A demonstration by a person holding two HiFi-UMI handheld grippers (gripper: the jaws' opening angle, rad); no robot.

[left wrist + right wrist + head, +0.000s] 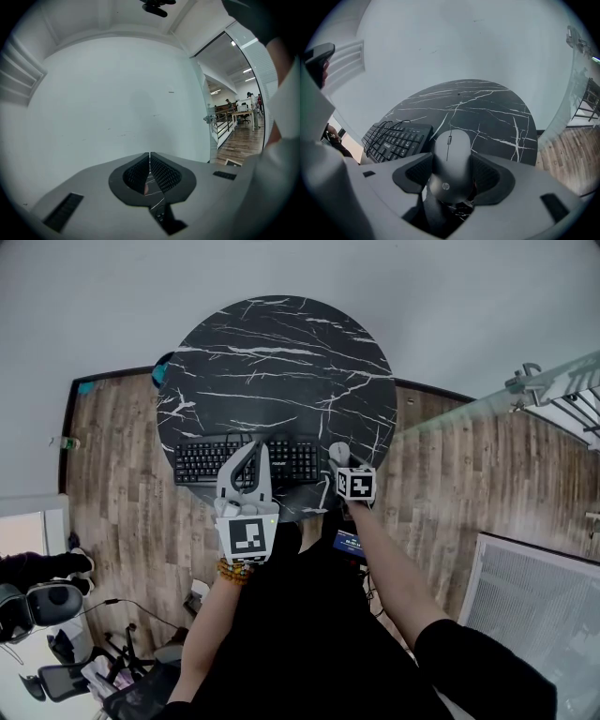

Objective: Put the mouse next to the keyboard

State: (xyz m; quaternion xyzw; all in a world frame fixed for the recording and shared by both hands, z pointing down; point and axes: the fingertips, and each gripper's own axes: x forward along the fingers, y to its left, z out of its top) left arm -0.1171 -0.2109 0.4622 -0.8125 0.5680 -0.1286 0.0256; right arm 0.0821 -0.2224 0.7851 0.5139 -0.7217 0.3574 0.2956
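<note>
A grey mouse (450, 165) sits between the pads of my right gripper (451, 158), which is shut on it. In the head view the mouse (338, 454) is just right of the black keyboard (202, 461), near the front edge of the round black marble table (281, 362); whether it rests on the top I cannot tell. The right gripper (339, 463) reaches in from the table's front edge. My left gripper (251, 452) hovers over the keyboard's right half. Its jaws (150, 161) are shut with nothing between them and point up at a white wall.
A thin black cable loops over the keyboard (396, 138). The far half of the marble top (487, 108) is bare. Wooden floor (112, 474) surrounds the table; a glass railing (525, 390) stands at the right and an office chair (56, 681) at the lower left.
</note>
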